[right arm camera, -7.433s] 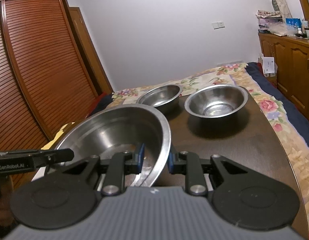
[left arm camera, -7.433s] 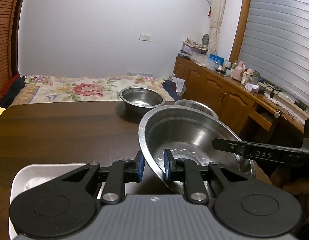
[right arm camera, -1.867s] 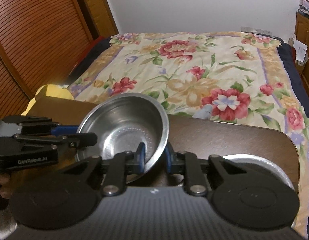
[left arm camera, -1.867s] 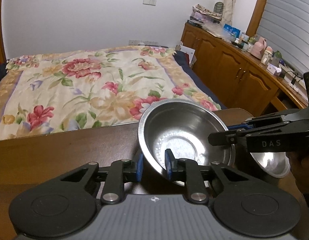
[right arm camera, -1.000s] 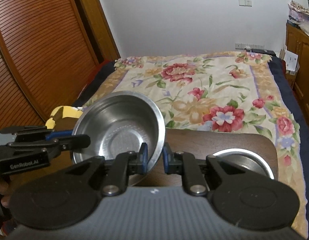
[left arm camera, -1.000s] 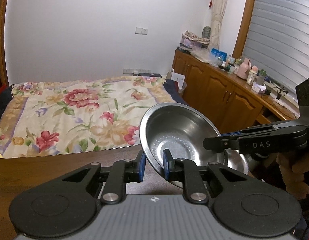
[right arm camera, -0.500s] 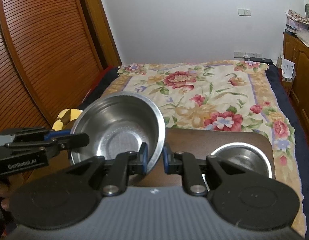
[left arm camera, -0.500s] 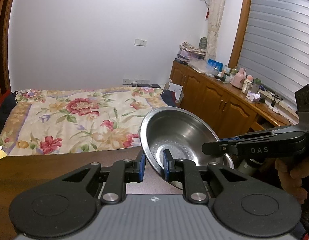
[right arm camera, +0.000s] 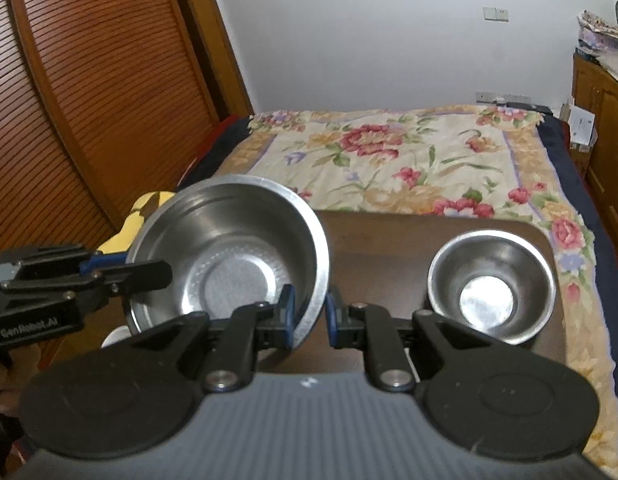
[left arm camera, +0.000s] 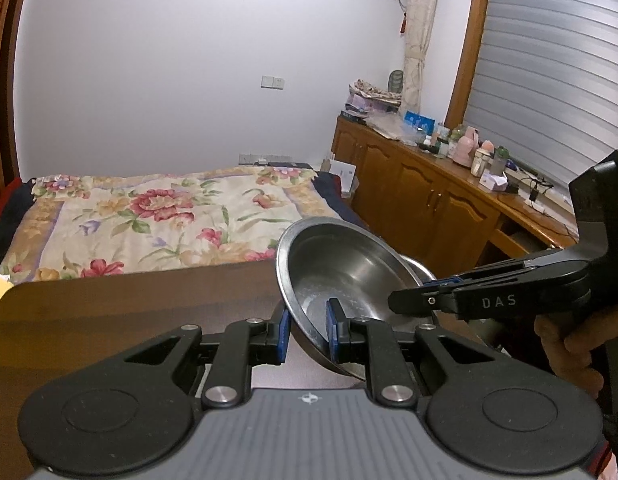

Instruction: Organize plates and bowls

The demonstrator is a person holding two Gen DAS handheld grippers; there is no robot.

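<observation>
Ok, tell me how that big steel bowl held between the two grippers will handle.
The big steel bowl looks thin, rigid metal, so probably light and stiff. Its polished wall is likely slippery. The left hand-held gripper and right hand-held gripper each pinch only the rim, on opposite sides, so it may swing if either slips.

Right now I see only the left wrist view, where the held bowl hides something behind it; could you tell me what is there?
Observer: A small bowl stands upright on the table, apart from the big bowl.
Operator: Is it empty?
Observer: Yes, its bare bottom shines.
Operator: How does the right gripper hold the big bowl?
Observer: The right gripper is shut on its near rim, one pad inside, one outside.
</observation>
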